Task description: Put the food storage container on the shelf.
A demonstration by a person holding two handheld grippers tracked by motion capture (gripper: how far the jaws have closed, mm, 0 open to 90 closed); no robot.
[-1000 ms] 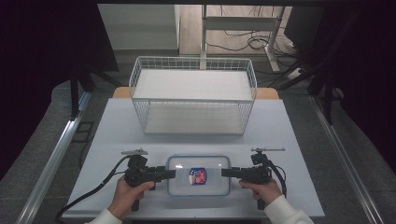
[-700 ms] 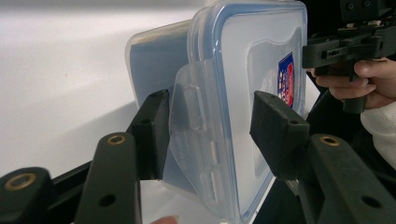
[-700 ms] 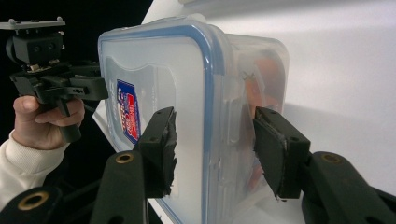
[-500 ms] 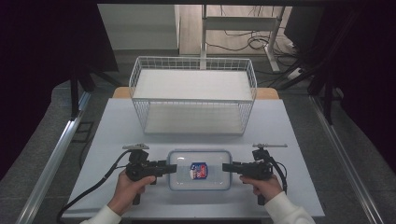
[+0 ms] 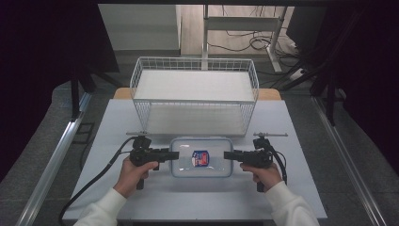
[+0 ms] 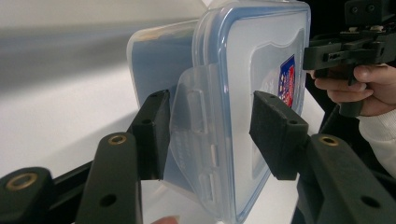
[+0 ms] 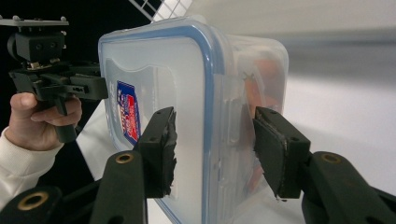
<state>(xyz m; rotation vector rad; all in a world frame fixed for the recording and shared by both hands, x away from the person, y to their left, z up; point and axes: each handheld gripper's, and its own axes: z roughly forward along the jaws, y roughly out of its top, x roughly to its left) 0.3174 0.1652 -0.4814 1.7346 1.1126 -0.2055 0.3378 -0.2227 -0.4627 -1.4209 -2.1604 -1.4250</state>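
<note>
Both hands have drawn in: the left gripper [image 5: 175, 154] and right gripper [image 5: 227, 155] now reach the box [image 5: 201, 157] at its two ends, jaws straddling its side latches.

So the left hand-held gripper [image 6: 210, 135] had its two black jaws spread apart, one on each side of the clear plastic latch flap [image 6: 194, 135] on the near end of a clear rectangular plastic food container with a blue-rimmed lid [image 6: 243, 79]. The left jaw pad looked to be right against the flap, while the right pad sat over the lid with a gap. The lid had a red and blue sticker [image 6: 287, 77] on it. Everything rested on a white tabletop [image 6: 60, 126]. Past the far end of the container, the other black hand-held gripper [image 6: 310, 53] pointed in, held by a hand [image 6: 369, 88] in a white sleeve.
</note>
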